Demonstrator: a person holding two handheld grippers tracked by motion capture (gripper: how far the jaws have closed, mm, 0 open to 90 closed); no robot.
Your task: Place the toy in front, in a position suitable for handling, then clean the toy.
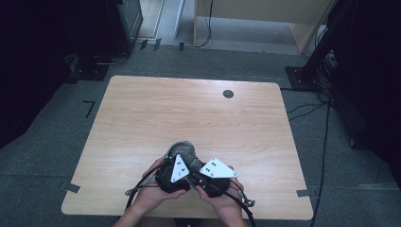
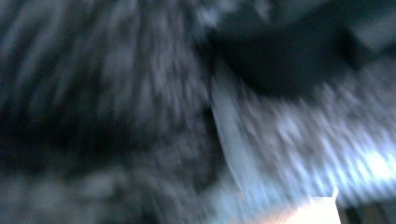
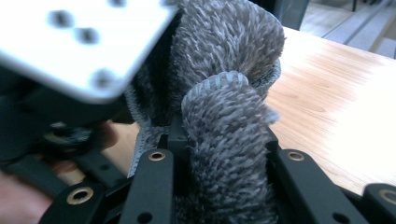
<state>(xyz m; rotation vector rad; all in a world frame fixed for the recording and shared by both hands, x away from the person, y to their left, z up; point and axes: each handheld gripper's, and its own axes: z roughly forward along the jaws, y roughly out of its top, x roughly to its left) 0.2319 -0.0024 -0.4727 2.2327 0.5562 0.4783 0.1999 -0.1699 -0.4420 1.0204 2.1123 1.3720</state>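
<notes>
A grey fuzzy cloth (image 1: 183,150) is bunched up near the front edge of the wooden table (image 1: 189,113). Both hands meet at it. My left gripper (image 1: 177,158), with its grey three-cornered plate on top, is shut on the cloth's left side; in the left gripper view the blurred cloth (image 2: 140,116) presses right up to the camera. My right gripper (image 3: 224,161) is shut on a rolled fold of the cloth (image 3: 229,121), which stands up between its two black jaws. The left gripper's plate (image 3: 79,42) sits close on the left in that view.
A small dark round hole cover (image 1: 228,93) sits in the far right part of the tabletop. Cables (image 1: 326,127) run over the grey floor at the right. A light wooden cabinet (image 1: 265,19) stands beyond the table.
</notes>
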